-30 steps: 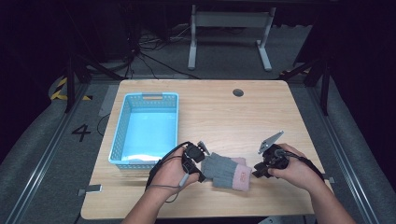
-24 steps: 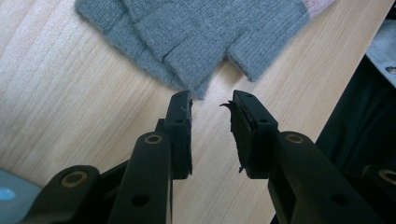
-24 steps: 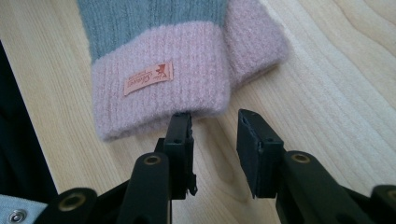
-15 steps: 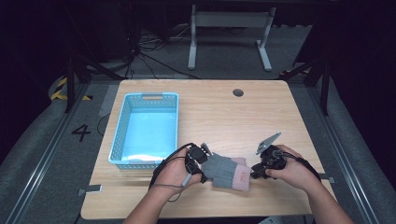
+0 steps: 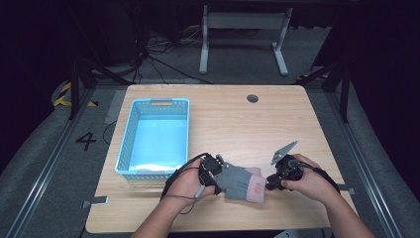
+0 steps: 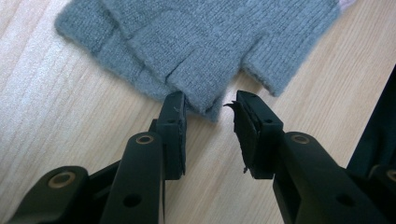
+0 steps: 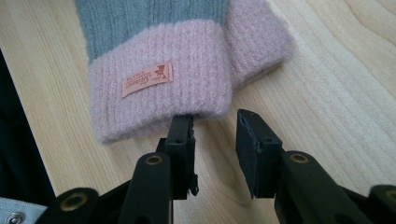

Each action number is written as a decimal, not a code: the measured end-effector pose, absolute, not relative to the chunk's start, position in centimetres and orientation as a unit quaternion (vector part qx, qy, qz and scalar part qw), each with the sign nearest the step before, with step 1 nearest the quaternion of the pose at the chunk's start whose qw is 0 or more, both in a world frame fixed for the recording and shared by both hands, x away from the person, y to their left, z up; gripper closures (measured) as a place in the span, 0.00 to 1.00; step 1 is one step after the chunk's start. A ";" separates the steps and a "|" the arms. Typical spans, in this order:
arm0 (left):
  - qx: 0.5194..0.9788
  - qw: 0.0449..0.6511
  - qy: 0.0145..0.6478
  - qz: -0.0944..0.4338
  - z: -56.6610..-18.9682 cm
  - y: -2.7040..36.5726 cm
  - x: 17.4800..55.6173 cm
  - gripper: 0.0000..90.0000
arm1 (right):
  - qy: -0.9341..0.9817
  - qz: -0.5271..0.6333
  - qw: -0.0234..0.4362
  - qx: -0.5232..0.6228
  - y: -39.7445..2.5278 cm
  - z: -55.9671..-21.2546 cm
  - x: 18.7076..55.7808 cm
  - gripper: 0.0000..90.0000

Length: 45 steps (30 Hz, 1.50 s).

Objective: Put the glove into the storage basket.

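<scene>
Crosswise, glove (image 5: 241, 181), cuff rightward.

High view: table (image 5: 297, 124) evenly and brightly lit from overhead, surroundings from 9 through 12 to 3 o'clock falling into near-black; soft resolution, short faint shadows, slight sheen inside the blue basket (image 5: 128, 144). Left gripper view: bright diffuse light, knit glove (image 6: 201, 42) sharp, black jaws at 6 o'clock slightly soft, thin shadow under fabric edge. Right gripper view: similar brightness, dark band at 9 o'clock.
</scene>
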<state>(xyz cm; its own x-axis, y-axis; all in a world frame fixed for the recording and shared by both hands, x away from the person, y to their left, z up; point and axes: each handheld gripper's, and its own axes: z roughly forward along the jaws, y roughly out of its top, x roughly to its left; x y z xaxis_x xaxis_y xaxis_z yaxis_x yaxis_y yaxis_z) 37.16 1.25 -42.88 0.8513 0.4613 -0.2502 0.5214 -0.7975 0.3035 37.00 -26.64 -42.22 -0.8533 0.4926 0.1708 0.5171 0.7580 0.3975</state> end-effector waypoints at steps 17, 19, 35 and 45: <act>0.941 0.179 0.278 -0.066 -42.7 0.9 37.1 0.93 | -0.937 -0.222 0.024 -0.269 -26.3 -42.2 36.9 0.79; 0.942 0.175 0.279 -0.064 -42.7 0.8 36.9 0.98 | -0.937 -0.224 0.020 -0.269 -26.3 -42.1 36.9 0.81; 0.945 0.190 0.265 -0.030 -40.0 0.8 35.4 0.99 | -0.933 -0.231 0.002 -0.278 -26.2 -40.7 36.5 0.96; 0.943 0.200 0.267 -0.022 -38.7 1.3 34.3 0.99 | -0.919 -0.266 -0.017 -0.291 -26.4 -38.5 36.6 0.97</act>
